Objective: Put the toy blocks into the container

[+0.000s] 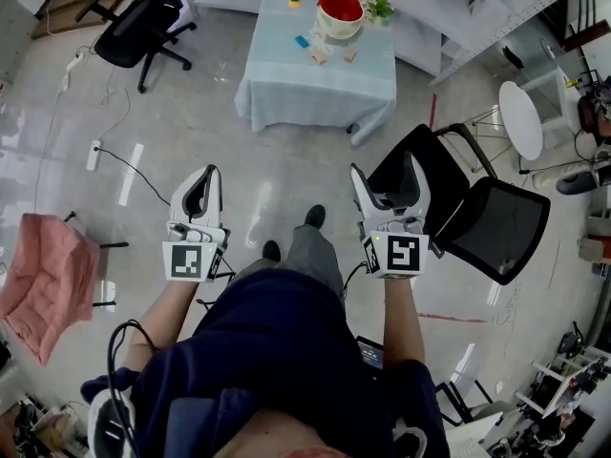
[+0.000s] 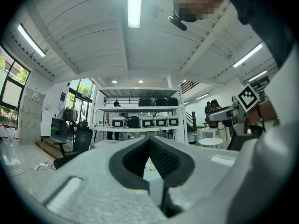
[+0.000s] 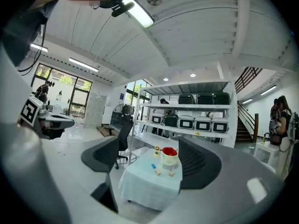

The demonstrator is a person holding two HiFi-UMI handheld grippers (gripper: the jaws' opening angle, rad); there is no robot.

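I am standing well back from the table (image 1: 286, 89), so the task is not yet under way. The container (image 1: 340, 12) is sitting at the table's far side. Three blocks are lying on the cloth just in front of it: a blue one (image 1: 302, 41) and two pale ones (image 1: 319, 55) (image 1: 350, 54). I cannot tell whether any block is already inside.

My right gripper (image 1: 385, 165) is spread wide with nothing in it, framing the table far off between its jaws. My left gripper (image 1: 205, 175) is clenched tip to tip on nothing. All the picking and dropping is left to do.

A black chair (image 1: 477, 208) is crowding my right side, close beside that gripper. An office chair (image 1: 143, 22) is standing left of the table, and a cable (image 1: 134, 170) is trailing across the floor.
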